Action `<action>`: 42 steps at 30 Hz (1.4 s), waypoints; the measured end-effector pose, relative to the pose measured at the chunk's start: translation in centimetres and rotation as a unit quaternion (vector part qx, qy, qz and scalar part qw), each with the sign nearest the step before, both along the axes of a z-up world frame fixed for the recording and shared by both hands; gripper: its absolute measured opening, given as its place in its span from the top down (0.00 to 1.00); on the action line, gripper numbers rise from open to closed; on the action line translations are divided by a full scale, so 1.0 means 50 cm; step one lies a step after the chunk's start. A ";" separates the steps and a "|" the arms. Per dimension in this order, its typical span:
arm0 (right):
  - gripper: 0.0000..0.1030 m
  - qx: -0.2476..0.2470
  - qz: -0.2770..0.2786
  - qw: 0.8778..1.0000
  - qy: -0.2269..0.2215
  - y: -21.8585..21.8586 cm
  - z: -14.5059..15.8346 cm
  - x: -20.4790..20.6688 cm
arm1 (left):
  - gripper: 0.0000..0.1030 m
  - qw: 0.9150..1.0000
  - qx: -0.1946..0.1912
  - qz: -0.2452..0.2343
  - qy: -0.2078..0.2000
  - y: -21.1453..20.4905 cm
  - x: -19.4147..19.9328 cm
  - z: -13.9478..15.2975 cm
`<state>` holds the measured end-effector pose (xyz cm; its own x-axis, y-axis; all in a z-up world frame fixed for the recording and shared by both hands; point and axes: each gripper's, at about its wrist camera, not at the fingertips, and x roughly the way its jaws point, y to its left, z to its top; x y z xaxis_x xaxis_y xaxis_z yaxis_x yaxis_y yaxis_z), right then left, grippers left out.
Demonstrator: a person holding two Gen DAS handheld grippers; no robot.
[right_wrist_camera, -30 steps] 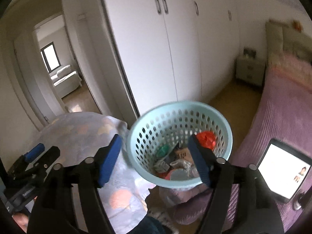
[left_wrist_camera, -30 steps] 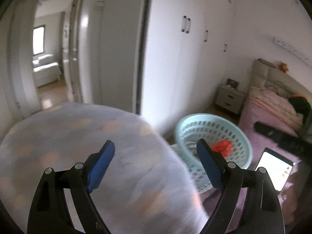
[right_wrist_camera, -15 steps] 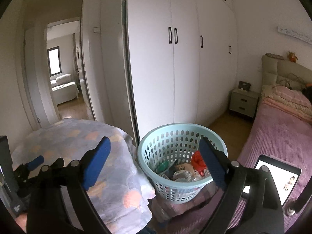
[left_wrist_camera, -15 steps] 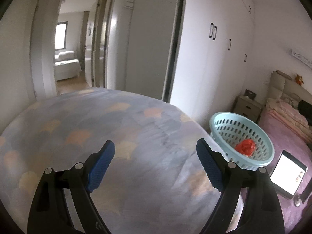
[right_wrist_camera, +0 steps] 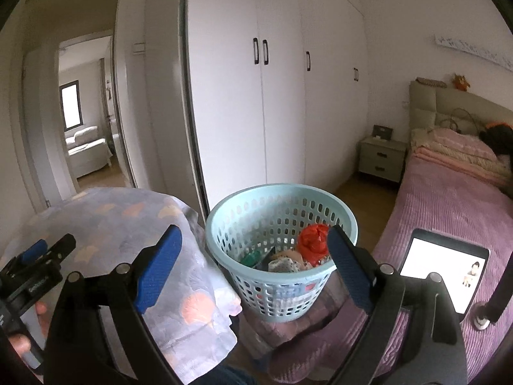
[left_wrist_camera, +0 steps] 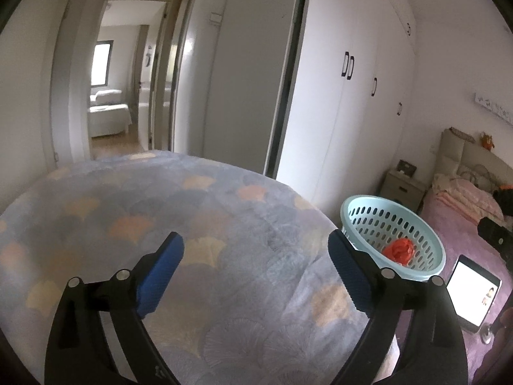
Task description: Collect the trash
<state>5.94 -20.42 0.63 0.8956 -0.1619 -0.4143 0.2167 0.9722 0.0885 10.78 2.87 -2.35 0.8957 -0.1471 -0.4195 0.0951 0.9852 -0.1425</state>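
Both tools opened wider, basket [right_wrist_camera: 280,224] beyond right tool [right_wrist_camera: 253,264]

My left gripper [left_wrist_camera: 255,258] and right gripper [right_wrist_camera: 253,250] are alike: black linkage arms, silver pivot screws, ribbed blue finger pads [left_wrist_camera: 160,268]. White lettering marks the left one's body, lower left of the right-wrist view.

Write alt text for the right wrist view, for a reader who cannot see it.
An open, empty right claw points at a pale blue perforated basket holding a crumpled red bag and other trash. A patterned blanket lies to its left and a lit tablet on a pink bed to its right, with white wardrobes behind.
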 end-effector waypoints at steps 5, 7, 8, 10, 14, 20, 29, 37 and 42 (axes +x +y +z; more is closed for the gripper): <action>0.15 -0.003 -0.004 1.000 0.001 -0.005 -0.001 0.001 | 0.11 1.000 0.013 -0.005 -0.005 -0.010 -0.002 0.001; 0.15 -0.008 -0.006 1.000 0.000 -0.004 -0.004 0.001 | 0.09 1.000 0.017 -0.007 -0.005 -0.014 -0.002 0.000; 0.15 -0.010 -0.007 1.000 0.001 -0.002 -0.005 0.001 | 0.09 1.000 0.019 -0.008 -0.005 -0.015 -0.002 0.000; 0.15 -0.013 -0.007 1.000 0.004 -0.002 -0.009 0.002 | 0.09 1.000 0.020 -0.009 -0.006 -0.016 -0.003 0.000; 0.15 -0.019 -0.014 1.000 0.004 -0.004 -0.015 0.000 | 0.09 1.000 0.019 -0.006 -0.007 -0.015 -0.004 0.000; 0.15 -0.013 -0.015 1.000 0.001 -0.012 -0.014 -0.002 | 0.07 1.000 0.023 -0.003 -0.011 -0.019 -0.006 0.001; 0.15 -0.010 -0.015 1.000 0.005 -0.012 -0.015 -0.001 | 0.07 1.000 0.023 -0.005 -0.013 -0.021 -0.008 0.001; 0.15 -0.003 -0.021 1.000 0.004 -0.018 -0.014 -0.001 | 0.07 1.000 0.023 -0.005 -0.012 -0.020 -0.008 0.001; 0.15 0.014 -0.021 1.000 0.009 -0.029 -0.016 0.001 | 0.07 1.000 0.024 -0.005 -0.012 -0.022 -0.007 0.001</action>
<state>6.01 -21.89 -0.19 0.8806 -0.1868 -0.4355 0.2582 0.9598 0.1104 10.42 1.78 -2.30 0.9043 -0.1356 -0.4047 0.1073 0.9900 -0.0918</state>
